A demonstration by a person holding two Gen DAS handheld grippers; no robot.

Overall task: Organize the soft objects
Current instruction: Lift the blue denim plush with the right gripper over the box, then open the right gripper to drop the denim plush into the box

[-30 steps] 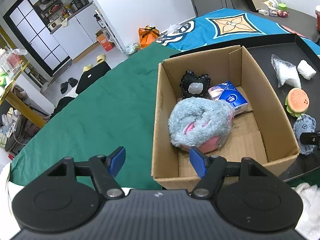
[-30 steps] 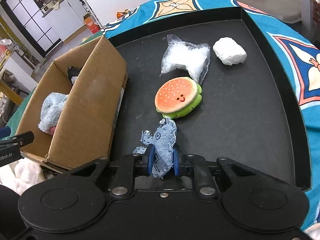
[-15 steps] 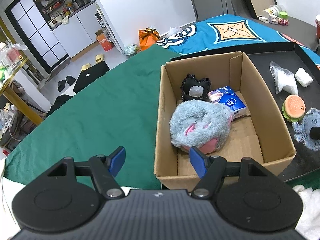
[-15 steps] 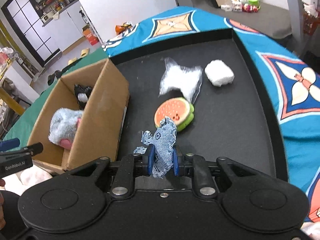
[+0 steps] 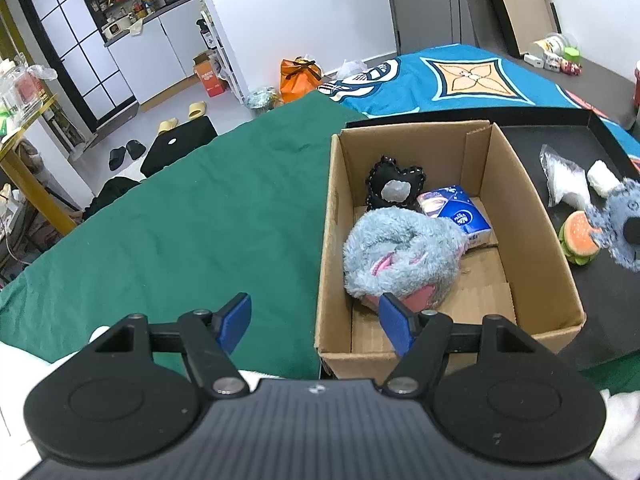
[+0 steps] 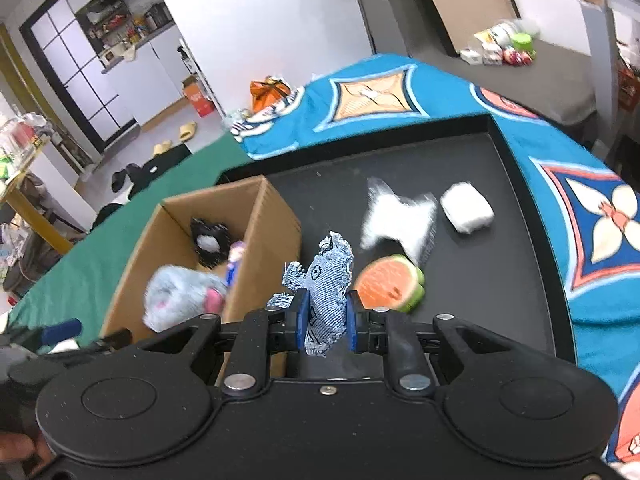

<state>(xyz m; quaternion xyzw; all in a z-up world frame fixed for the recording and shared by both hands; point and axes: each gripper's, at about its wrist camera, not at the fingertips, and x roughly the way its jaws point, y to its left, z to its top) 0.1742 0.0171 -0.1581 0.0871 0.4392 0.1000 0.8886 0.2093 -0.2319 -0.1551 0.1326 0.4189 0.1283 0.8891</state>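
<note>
My right gripper is shut on a frayed denim toy and holds it in the air above the black tray, beside the cardboard box. The denim toy also shows at the right edge of the left wrist view. My left gripper is open and empty over the box's near left corner. The box holds a grey fluffy slipper, a black heart cushion and a blue tissue pack. A burger plush, a clear bag and a white wad lie on the tray.
The box stands at the tray's left end, on the line between a green cloth and a blue patterned cloth. White fabric lies at the near right. A floor with slippers and cabinets lies beyond the table's far edge.
My right gripper has risen and drawn back with the denim toy, off the tray floor and toward the box. My left gripper has stayed open and lifted slightly.
</note>
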